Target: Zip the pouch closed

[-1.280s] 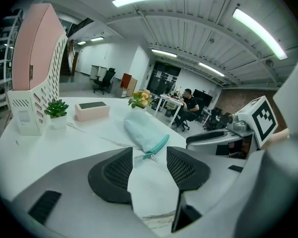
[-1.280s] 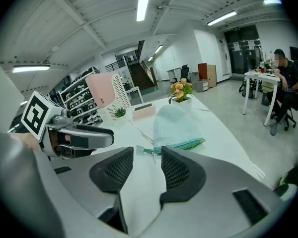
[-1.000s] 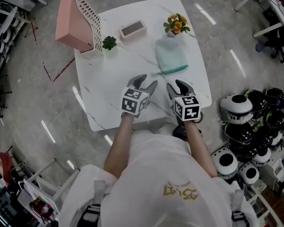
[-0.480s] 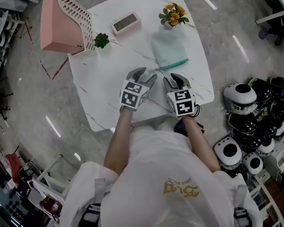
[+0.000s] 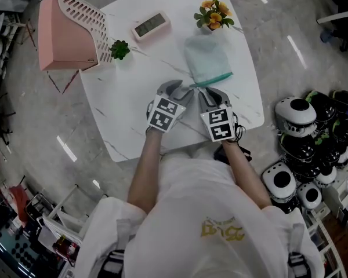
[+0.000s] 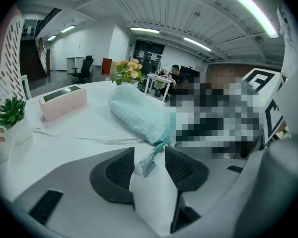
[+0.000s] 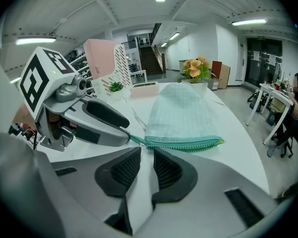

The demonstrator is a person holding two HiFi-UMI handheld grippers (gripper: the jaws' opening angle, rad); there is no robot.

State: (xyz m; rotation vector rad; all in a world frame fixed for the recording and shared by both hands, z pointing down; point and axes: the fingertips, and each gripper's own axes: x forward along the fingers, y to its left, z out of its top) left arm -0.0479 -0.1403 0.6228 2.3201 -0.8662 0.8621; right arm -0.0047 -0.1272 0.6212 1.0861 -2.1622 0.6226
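At pouch's 7 o'clock corner: left gripper closing, still wide, around zipper tail (anchor); right gripper closing, half-shut, around pull; neither pinches yet.

The head view looks steeply down from above the person. It is far enough off to take in the whole white surface with floor around it, and the person's shoulders fill its bottom. The left gripper view sits low and close over the surface near its near edge. It faces along the left tongs toward the flowers at the far edge. The right gripper view is equally low and faces along the right tongs toward the pink rack at the far-left corner. All three views share the pouch, and the right gripper view also catches the left tongs.
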